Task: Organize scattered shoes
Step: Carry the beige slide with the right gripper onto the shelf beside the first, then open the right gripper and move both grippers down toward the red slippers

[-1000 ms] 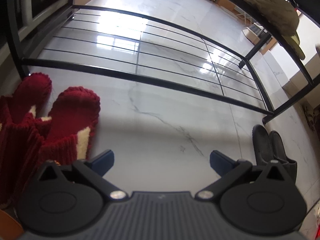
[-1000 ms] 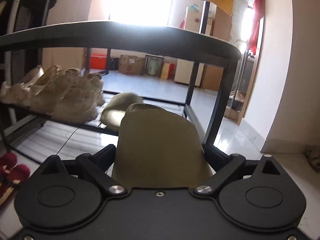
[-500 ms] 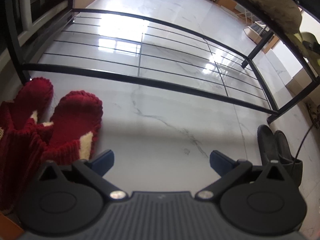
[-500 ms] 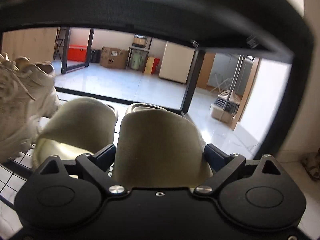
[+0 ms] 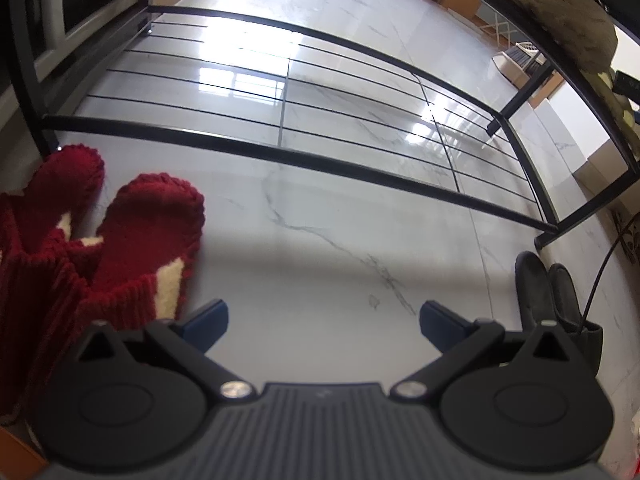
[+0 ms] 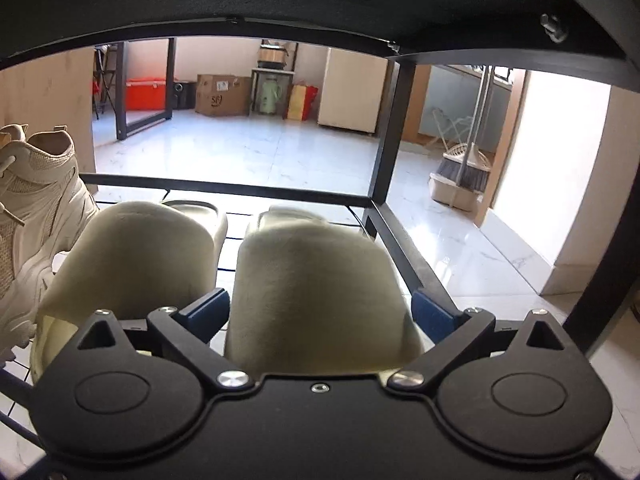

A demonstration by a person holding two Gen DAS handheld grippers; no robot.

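Since nothing sits between its pads, the left claw (image 5: 323, 316) is spread and idle over bare floor (image 5: 320, 248), pointing down in front of the rack's bottom shelf (image 5: 280, 92), whose wire rungs carry nothing in this view. Red slippers (image 5: 132, 236) lie paired on the floor at 9 o'clock, toes toward the shelf rail; a dark pair (image 5: 548, 292) sits at 3 o'clock by the rack's leg. Both pairs are off the rack, so I judge them still to be sorted, and the left claw hangs between them, ready for either.

Right wrist view: the right claw (image 6: 323, 312) is under the rack's top board, over the upper wire shelf (image 6: 224, 188). Its jaws have just been opening and now stand wide, with a green slide (image 6: 316, 280) between them; a sliver of gap shows by the left pad, so the grip looks released, though the right side is too tight to tell. The slide rests on the shelf at 12 o'clock, toe facing out the back, just beside its mate (image 6: 132, 256) at 10 o'clock, set parallel to make a pair. Beige sneakers (image 6: 36, 216) fill the 9 o'clock end, so the slides take the free right end against the frame.
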